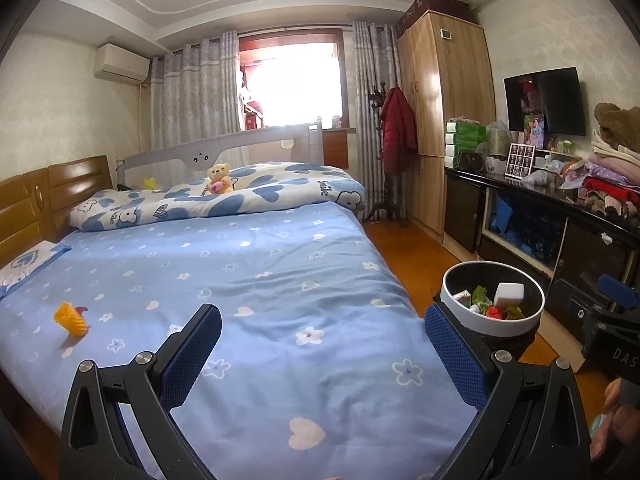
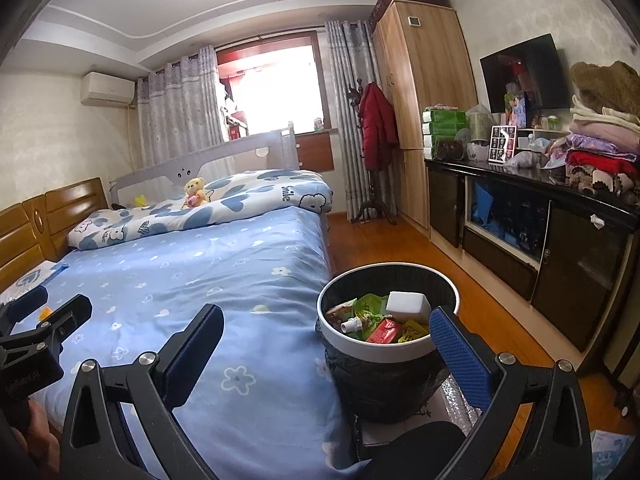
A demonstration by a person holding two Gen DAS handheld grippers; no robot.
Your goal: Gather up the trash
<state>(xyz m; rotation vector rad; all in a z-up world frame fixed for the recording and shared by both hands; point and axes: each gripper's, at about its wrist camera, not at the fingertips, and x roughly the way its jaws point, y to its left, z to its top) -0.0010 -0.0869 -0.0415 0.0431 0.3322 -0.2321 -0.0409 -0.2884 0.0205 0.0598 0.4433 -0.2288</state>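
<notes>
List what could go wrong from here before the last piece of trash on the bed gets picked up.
1. The yellow piece lies on soft, wrinkled bedsheet; the left gripper, jaws open, could pinch fabric along with it.
2. The trash bin stands beside the bed on the floor, already holding several items; a loose drop from the bed side may hit the rim and land on the floor.
3. The right gripper hangs close to the bin and could knock it.
</notes>
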